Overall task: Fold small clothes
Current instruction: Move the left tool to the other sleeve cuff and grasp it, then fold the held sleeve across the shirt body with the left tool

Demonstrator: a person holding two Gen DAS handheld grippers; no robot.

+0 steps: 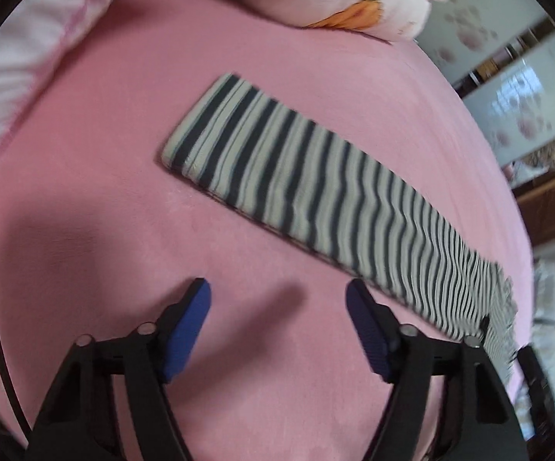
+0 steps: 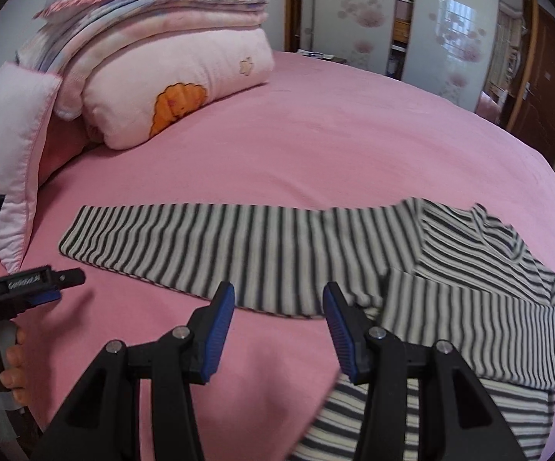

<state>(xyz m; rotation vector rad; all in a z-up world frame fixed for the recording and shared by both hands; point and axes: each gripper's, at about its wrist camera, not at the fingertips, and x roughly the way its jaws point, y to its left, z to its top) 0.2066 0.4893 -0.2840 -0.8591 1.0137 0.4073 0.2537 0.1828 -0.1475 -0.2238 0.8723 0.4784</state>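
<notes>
A pink bedsheet [image 1: 85, 199] fills the left wrist view. On it lies a striped garment [image 1: 296, 176], its long sleeve stretched flat. The left gripper [image 1: 277, 303] hovers just beside the sleeve, jaws apart and empty.

In the right wrist view, folded pink quilts [image 2: 170, 57] sit well beyond the garment. The right gripper [image 2: 279, 303] hangs over the sleeve's near edge, jaws parted, pressing nothing.

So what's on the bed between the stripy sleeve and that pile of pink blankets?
Nothing. In the right wrist view only bare pink sheet lies between the striped sleeve and the folded pink blankets.
</notes>
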